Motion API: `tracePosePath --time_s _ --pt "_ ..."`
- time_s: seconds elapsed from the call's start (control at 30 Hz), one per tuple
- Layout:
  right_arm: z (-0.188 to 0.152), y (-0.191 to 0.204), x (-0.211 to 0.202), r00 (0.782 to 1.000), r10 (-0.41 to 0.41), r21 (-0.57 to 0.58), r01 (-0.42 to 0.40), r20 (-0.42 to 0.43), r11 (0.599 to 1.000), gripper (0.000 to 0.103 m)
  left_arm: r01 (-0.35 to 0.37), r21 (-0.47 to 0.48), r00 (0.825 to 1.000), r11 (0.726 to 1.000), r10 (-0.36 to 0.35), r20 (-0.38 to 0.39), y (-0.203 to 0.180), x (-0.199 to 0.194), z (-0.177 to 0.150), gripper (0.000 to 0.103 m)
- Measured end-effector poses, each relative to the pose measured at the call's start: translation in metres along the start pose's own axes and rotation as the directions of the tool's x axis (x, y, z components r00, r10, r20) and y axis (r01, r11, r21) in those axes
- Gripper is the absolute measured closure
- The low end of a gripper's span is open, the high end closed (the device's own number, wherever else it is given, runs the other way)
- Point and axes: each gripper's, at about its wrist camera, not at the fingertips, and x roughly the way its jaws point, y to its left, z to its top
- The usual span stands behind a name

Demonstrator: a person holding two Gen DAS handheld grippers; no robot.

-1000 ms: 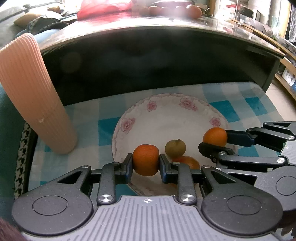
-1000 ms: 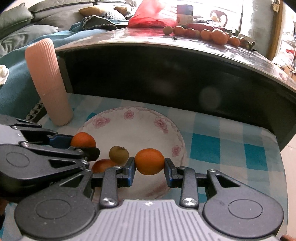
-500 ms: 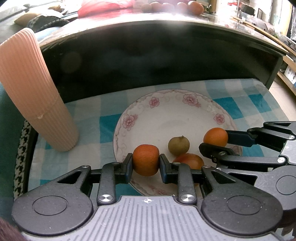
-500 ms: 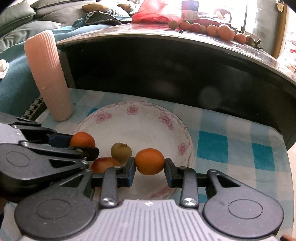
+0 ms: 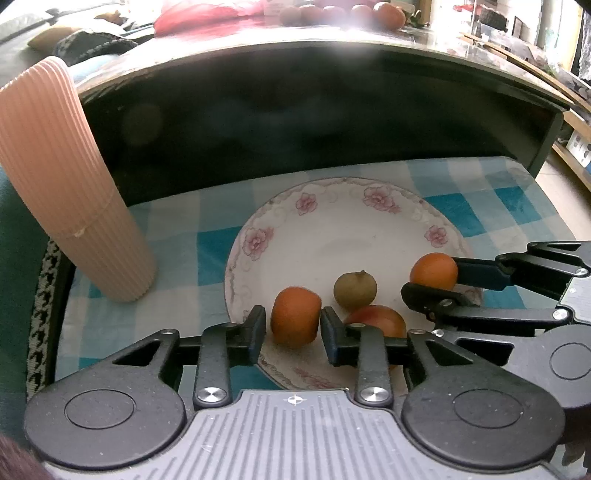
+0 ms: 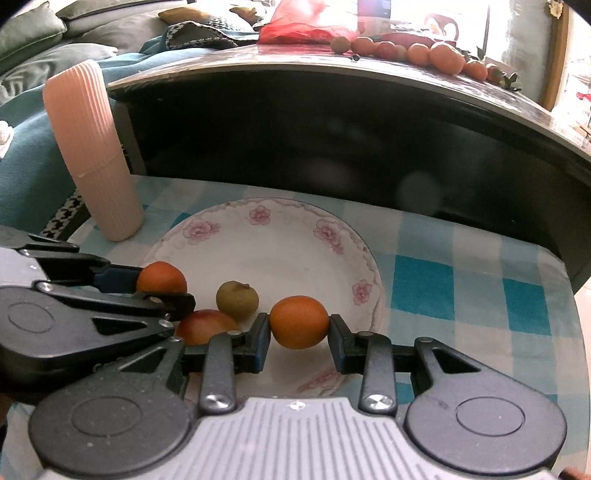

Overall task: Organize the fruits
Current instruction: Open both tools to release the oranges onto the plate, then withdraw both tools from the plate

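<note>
A white floral plate (image 5: 343, 236) (image 6: 280, 258) lies on the blue checked cloth. On it sit a small green-brown fruit (image 5: 354, 290) (image 6: 237, 301) and a red-orange fruit (image 5: 376, 321) (image 6: 207, 326). My left gripper (image 5: 294, 325) has its jaws slightly apart around an orange (image 5: 295, 319) that rests at the plate's near left; it also shows in the right wrist view (image 6: 161, 278). My right gripper (image 6: 298, 332) is shut on another orange (image 6: 298, 322) over the plate's near right, also seen in the left wrist view (image 5: 434, 271).
A tall ribbed pink cup (image 5: 70, 184) (image 6: 92, 151) stands on the cloth left of the plate. A dark table (image 6: 332, 110) overhangs behind, with several fruits (image 6: 424, 55) and a red bag (image 6: 299, 26) on top.
Both grippers have lowered toward the plate. The left jaws have parted a little from their orange, which now rests on the plate. The right orange stays clamped.
</note>
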Motion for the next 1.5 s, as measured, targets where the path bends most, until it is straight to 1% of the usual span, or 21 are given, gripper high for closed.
tracePosePath --time_s 0.43,0.63,1.07,1.23,1.33,1.5 --pt "-0.001 -0.003 -0.001 1.000 -0.021 0.014 0.020 0.005 1.000 0.054 0.002 0.003 1.000 1.000 -0.002 0.023 0.001 -0.010 0.001 0.056" --pt "0.000 -0.002 -0.005 0.999 -0.028 0.012 0.028 0.024 1.000 0.054 0.002 0.000 0.999 1.000 -0.002 0.038 0.002 -0.017 0.003 0.053" --pt "0.000 -0.001 -0.015 0.998 -0.041 0.010 0.041 0.042 0.999 0.053 0.008 0.033 0.998 0.999 -0.010 0.062 -0.002 -0.028 0.004 0.049" --pt "-0.001 -0.001 -0.025 0.998 -0.057 0.009 0.057 0.041 0.998 0.053 0.022 0.048 0.997 0.999 -0.025 0.074 -0.006 -0.036 0.001 0.047" --pt "-0.003 -0.001 -0.031 0.997 -0.067 0.010 0.067 0.036 0.998 0.053 0.031 0.060 0.996 0.998 -0.036 0.082 -0.009 -0.044 -0.002 0.043" --pt "-0.008 0.000 -0.046 0.995 -0.095 0.010 0.095 0.028 0.995 0.053 0.049 0.079 0.994 0.996 -0.056 0.098 -0.015 -0.059 -0.009 0.043"
